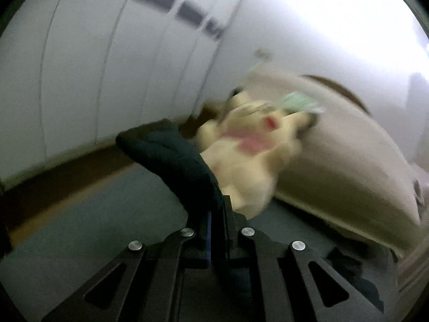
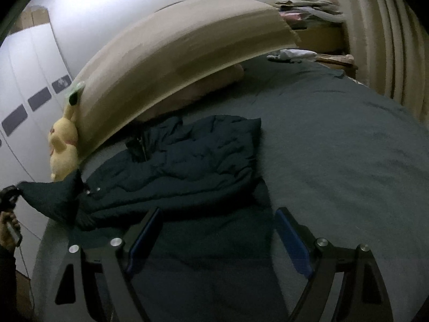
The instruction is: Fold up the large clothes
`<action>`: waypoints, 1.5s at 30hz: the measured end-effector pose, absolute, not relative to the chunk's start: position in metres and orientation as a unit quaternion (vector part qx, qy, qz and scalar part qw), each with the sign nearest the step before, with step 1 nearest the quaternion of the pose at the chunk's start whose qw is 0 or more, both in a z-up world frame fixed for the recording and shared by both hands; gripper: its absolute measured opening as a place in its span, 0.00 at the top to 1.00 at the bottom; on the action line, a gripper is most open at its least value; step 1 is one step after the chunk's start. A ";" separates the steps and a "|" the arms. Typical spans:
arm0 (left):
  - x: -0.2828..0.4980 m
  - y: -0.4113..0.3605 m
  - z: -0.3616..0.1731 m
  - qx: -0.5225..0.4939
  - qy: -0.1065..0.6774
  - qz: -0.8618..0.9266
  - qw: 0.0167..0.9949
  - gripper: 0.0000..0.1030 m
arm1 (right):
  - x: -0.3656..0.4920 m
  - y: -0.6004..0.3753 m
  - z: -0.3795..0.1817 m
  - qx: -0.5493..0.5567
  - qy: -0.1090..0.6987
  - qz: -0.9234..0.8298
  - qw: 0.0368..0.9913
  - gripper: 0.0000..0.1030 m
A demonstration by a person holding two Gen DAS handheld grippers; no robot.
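Note:
A dark navy puffer jacket (image 2: pixel 187 166) lies crumpled on the grey bed (image 2: pixel 335 147), partly folded over itself. My left gripper (image 1: pixel 217 214) is shut on a part of the jacket (image 1: pixel 174 158) and holds it lifted; in the right wrist view this gripper (image 2: pixel 9 196) is at the far left, pulling the fabric (image 2: pixel 51 198) out past the bed edge. My right gripper (image 2: pixel 217 214) is open and empty, hovering just above the jacket's near edge.
A beige headboard (image 2: pixel 174 53) stands behind the jacket with a yellow plush toy (image 2: pixel 63 147) at its left end. White wardrobe doors (image 1: pixel 107 67) are to the left. Piled clothes and papers (image 2: pixel 308 2) sit at the far right by a curtain (image 2: pixel 388 40).

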State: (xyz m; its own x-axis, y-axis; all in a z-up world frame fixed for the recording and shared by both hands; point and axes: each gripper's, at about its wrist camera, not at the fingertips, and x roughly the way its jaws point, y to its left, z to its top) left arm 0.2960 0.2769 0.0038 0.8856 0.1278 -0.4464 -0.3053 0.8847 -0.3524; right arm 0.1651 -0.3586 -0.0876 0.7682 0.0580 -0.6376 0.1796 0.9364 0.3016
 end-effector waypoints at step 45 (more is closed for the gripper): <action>0.289 0.105 -0.094 -0.167 0.380 -0.019 0.909 0.18 | 0.278 -0.370 -0.125 0.348 0.418 0.017 0.839 0.15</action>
